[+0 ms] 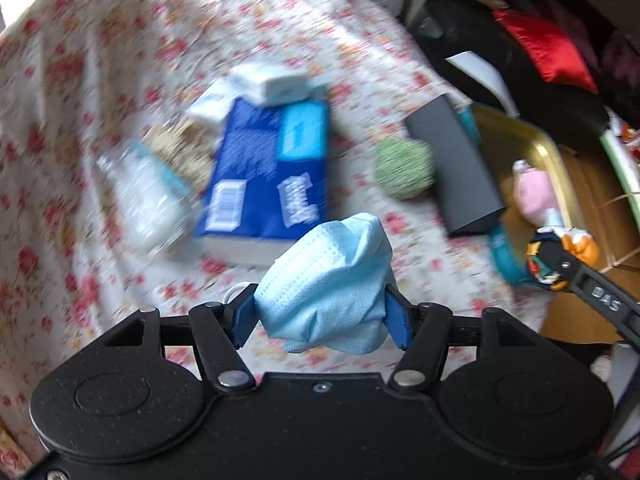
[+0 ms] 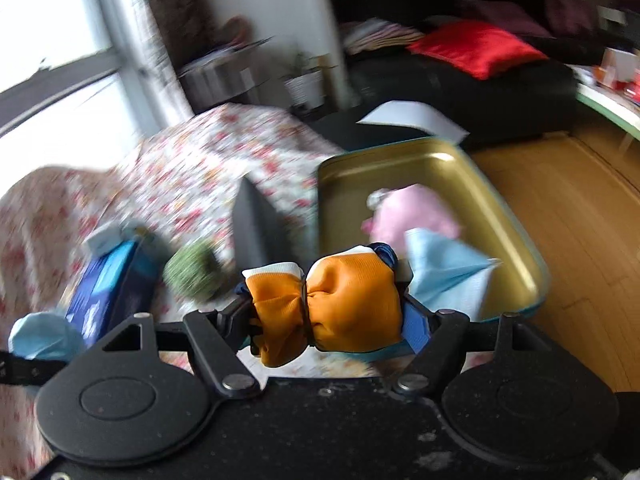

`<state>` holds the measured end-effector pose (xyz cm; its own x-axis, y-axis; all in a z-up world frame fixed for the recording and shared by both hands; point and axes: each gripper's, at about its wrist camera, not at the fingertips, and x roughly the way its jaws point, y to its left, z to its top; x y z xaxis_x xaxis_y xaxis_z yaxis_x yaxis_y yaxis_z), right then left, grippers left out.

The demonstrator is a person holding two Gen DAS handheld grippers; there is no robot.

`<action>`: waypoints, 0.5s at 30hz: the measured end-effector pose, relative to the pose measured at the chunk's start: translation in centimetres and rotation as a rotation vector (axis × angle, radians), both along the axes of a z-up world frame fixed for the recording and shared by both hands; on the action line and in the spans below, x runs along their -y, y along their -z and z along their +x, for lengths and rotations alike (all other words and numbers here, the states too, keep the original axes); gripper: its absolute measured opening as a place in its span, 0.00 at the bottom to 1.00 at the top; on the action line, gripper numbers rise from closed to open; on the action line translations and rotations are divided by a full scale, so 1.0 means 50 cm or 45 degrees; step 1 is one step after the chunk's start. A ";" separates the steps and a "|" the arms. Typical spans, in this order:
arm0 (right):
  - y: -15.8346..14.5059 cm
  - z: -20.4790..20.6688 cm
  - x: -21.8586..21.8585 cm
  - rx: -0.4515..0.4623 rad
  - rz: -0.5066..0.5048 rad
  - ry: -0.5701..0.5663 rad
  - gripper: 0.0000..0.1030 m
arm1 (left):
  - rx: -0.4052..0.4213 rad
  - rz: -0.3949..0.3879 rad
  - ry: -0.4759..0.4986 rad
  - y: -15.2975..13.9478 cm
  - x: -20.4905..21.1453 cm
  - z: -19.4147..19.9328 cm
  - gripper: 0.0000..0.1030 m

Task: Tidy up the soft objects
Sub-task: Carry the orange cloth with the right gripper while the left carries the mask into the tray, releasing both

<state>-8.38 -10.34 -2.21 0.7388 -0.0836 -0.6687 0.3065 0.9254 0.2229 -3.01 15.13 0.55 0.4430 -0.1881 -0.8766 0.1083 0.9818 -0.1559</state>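
My left gripper (image 1: 322, 312) is shut on a crumpled light blue face mask (image 1: 328, 280), held above the floral cloth (image 1: 120, 80). My right gripper (image 2: 326, 312) is shut on an orange fabric bundle (image 2: 332, 308) tied at the middle, just in front of the gold tin tray (image 2: 516, 240). In the tray lie a pink soft toy (image 2: 412, 212) and a light blue cloth (image 2: 444, 276). The left wrist view shows the tray (image 1: 548, 152) at the right with the pink toy (image 1: 532, 188), and the right gripper's tip with the bundle (image 1: 560, 256). A green woolly ball (image 1: 404, 168) rests on the cloth.
On the cloth lie a blue tissue pack (image 1: 272, 168), a white packet (image 1: 272, 80), a clear plastic packet (image 1: 148, 192) and a dark grey case (image 1: 456, 164) next to the tray. A black sofa with a red cushion (image 2: 476, 46) stands behind. Wooden floor (image 2: 580, 208) lies right.
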 end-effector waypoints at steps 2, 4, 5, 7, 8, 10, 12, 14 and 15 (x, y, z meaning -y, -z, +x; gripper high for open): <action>-0.003 -0.006 0.030 0.012 0.031 0.097 0.72 | 0.027 -0.019 0.040 -0.017 0.022 0.006 0.58; -0.003 -0.011 0.063 0.012 0.069 0.202 0.72 | 0.050 -0.038 0.079 -0.031 0.044 0.015 0.58; -0.002 -0.014 0.081 0.010 0.089 0.263 0.72 | 0.062 -0.051 0.099 -0.037 0.057 0.021 0.58; 0.000 -0.018 0.119 -0.009 0.133 0.375 0.72 | 0.084 -0.068 0.138 -0.049 0.083 0.034 0.58; 0.003 -0.020 0.135 -0.018 0.156 0.421 0.72 | 0.096 -0.074 0.156 -0.054 0.098 0.042 0.58; 0.011 -0.024 0.172 -0.027 0.221 0.497 0.72 | 0.118 -0.085 0.190 -0.062 0.129 0.056 0.58; 0.016 -0.022 0.198 -0.034 0.265 0.539 0.72 | 0.137 -0.098 0.225 -0.070 0.160 0.075 0.58; 0.015 -0.014 0.212 -0.036 0.264 0.560 0.72 | 0.155 -0.110 0.253 -0.078 0.190 0.097 0.58; 0.013 -0.008 0.218 -0.036 0.251 0.567 0.72 | 0.163 -0.117 0.265 -0.080 0.202 0.105 0.58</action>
